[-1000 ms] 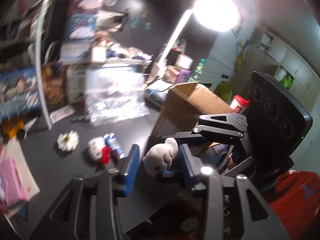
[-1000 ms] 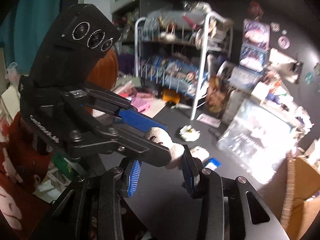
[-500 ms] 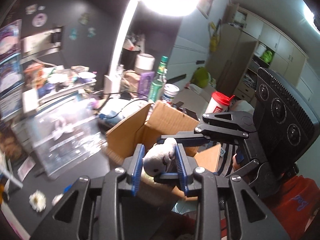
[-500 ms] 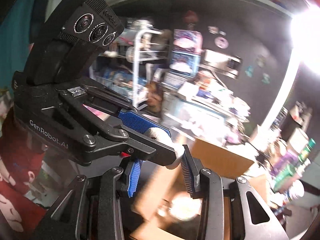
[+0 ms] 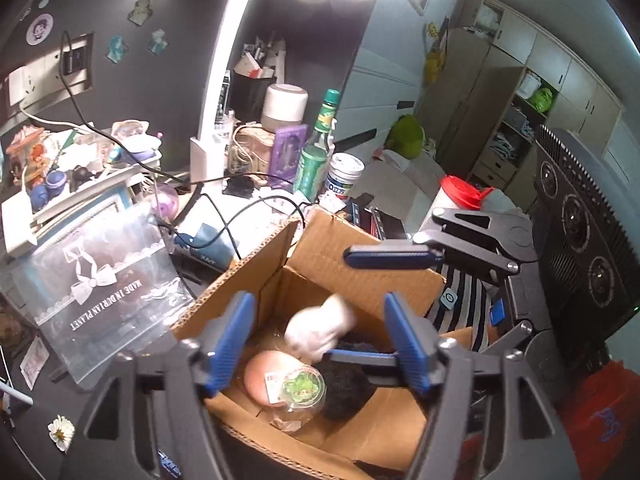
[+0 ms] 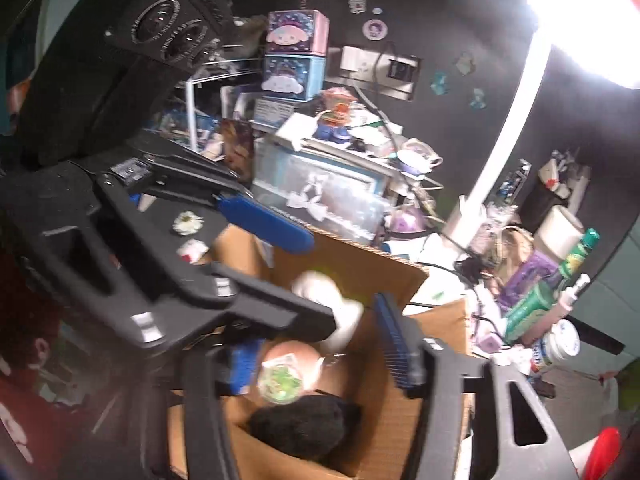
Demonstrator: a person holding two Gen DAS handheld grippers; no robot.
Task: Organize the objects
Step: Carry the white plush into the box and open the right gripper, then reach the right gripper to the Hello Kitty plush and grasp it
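Observation:
A small white plush toy is blurred in mid-air over the open cardboard box, touching neither gripper. My left gripper is open above the box. My right gripper is open too, crossing the left one; its fingers show in the left wrist view. The plush also shows in the right wrist view. Inside the box lie a peach-coloured ball, a clear round pack with a green label and a black fuzzy thing.
A clear plastic bag with a bow print stands left of the box. Bottles and jars crowd the desk behind it, with cables and a lamp pole. A white flower and a small red-white toy lie on the black table.
Both grippers swung from the table over to the box and opened. The white plush, held between their pads before, has come free and is dropping into the box.

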